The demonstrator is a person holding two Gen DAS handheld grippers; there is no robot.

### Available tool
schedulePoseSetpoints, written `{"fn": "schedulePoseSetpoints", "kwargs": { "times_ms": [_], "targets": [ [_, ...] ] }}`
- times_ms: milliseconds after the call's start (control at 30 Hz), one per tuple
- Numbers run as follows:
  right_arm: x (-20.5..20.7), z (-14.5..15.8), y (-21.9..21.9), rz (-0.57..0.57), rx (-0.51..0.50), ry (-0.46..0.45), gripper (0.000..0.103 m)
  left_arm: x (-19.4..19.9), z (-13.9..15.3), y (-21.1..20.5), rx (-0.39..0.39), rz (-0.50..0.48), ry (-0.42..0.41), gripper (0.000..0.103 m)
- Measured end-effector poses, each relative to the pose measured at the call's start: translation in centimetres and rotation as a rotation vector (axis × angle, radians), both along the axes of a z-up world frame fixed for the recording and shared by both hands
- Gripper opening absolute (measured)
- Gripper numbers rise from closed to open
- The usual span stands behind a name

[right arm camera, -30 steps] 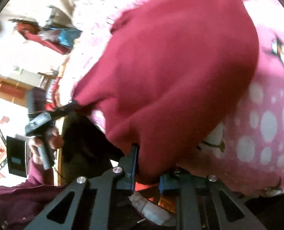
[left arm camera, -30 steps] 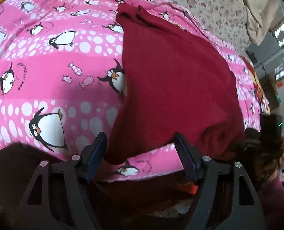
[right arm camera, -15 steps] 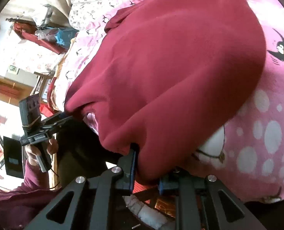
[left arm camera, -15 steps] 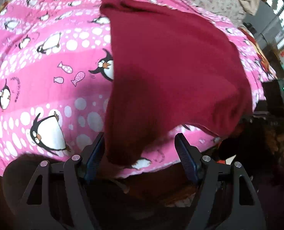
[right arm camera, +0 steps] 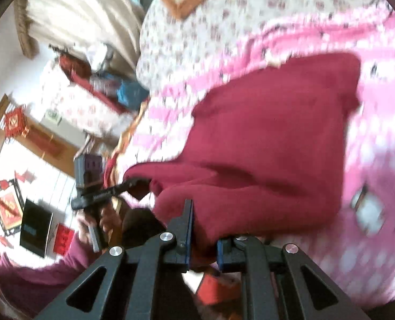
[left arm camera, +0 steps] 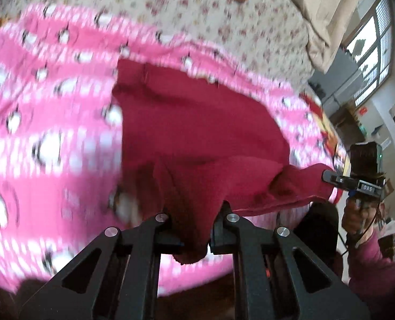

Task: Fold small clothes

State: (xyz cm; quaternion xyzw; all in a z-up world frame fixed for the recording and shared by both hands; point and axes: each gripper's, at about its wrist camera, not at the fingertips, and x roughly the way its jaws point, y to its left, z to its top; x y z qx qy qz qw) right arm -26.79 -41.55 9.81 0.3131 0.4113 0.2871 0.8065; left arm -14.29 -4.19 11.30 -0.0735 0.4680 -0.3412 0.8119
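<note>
On the pink blanket (left arm camera: pixel 50 122), both grippers (left arm camera: pixel 196 229) (right arm camera: pixel 204 242) pinch the red top's (left arm camera: pixel 197 122) near edge; pulling unevenly could make it slip free.

Daylight from a window (left arm camera: pixel 371 53) lights both views brightly, and the white wall (right arm camera: pixel 32 144) is washed out. Motion blur smears the pink blanket (left arm camera: pixel 50 133) and flowered sheet (right arm camera: pixel 210 26), while the near gripper frames stay sharp. Fisheye curving bends the edges into dark corners.

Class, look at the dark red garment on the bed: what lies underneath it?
Under the dark red garment lies the pink penguin blanket, visible around its edges. Whatever sits directly beneath the cloth is covered.
</note>
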Motion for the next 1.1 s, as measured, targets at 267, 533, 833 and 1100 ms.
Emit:
{"fn": "schedulePoseSetpoints", "kwargs": {
  "times_ms": [267,533,833,1100],
  "targets": [
    [7.0,1.9,-4.2,-0.145,-0.025,-0.040,0.012,10.4,1.9,-3.7,-0.074,0.060,0.021,0.009],
    [15.5,-0.7,-8.0,-0.231,-0.011,0.048,0.012,19.4,-2.1,-7.3,-0.010,0.135,0.106,0.009],
    [21.0,-5.2,-10.1,-0.240,0.053,0.172,0.025,22.3,-4.3,-6.8,-0.007,0.224,0.160,0.036],
    [19.9,-4.1,-11.6,-0.294,0.122,0.194,0.038,21.8,-1.8,-4.8,-0.075,0.265,0.084,0.073]
  ]
}}
